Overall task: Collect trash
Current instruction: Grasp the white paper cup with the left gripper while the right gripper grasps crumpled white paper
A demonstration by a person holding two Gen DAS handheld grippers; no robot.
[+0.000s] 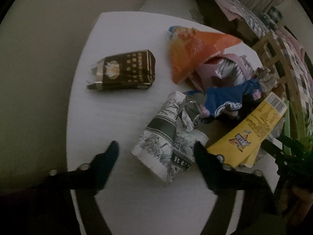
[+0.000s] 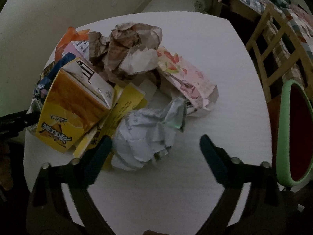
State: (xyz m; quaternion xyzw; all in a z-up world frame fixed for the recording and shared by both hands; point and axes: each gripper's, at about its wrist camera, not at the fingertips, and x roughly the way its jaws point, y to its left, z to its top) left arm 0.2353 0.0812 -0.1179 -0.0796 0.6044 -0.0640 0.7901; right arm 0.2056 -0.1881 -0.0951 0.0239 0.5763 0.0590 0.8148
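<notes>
Two crumpled paper wads (image 2: 144,137) – one yellow carton (image 2: 72,107), one chair (image 2: 277,45)

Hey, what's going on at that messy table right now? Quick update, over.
Left gripper open over flattened patterned paper cup. Right gripper open around crumpled white paper, not yet pinching. Yellow carton crowds its left finger. Nothing collected, over.

The pink wrapper (image 1: 197,74) lies mostly hidden under the orange bag (image 1: 187,52); the bin (image 2: 293,133) is cut by the right edge; carton (image 1: 170,148) lettering is partly hidden
</notes>
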